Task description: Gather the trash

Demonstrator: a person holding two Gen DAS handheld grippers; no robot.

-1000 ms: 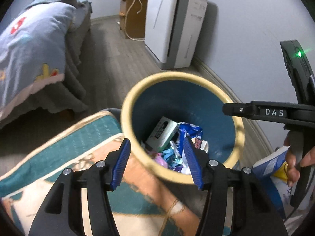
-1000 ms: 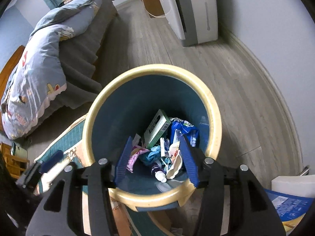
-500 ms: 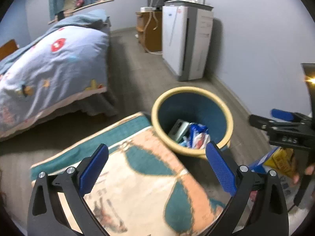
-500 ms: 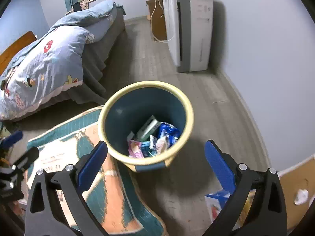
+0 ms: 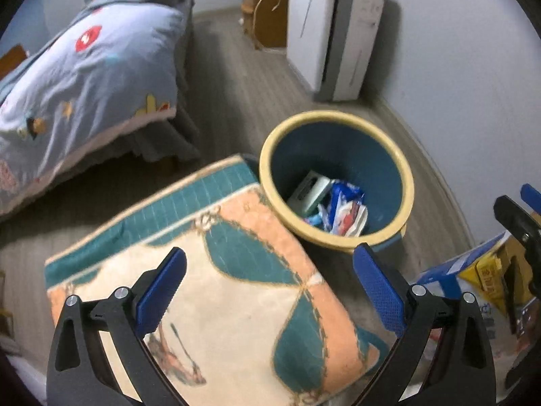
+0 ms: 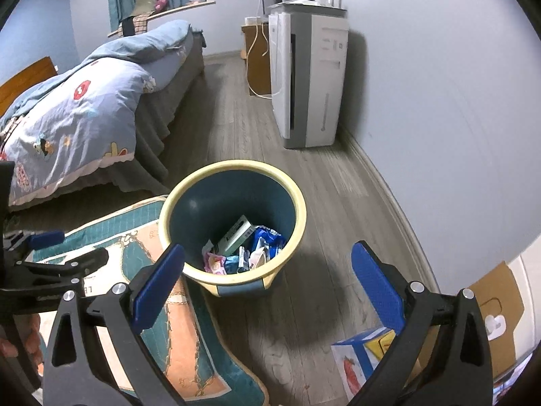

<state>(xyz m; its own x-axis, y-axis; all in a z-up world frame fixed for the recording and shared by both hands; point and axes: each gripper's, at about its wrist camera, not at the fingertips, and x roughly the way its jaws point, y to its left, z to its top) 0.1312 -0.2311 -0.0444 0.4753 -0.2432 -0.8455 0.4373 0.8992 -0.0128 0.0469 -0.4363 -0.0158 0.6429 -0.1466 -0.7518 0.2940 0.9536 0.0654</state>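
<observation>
My left gripper [image 5: 268, 292] is a black plastic frame with two forked arms, each cut through by a long teardrop slot. Silver round-headed screws sit at the joints, two on each arm. Its fingers [image 5: 160, 292] carry flat, bright blue pads with a fine dimpled texture. My right gripper [image 6: 268, 289] is built the same: black slotted arms, silver screws, blue textured pads [image 6: 377, 286]. A hand [image 6: 20, 341] shows at the far left edge.

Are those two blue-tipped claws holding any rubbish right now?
No. The left gripper and right gripper both gape open and empty; the wrappers lie in the bin.
</observation>
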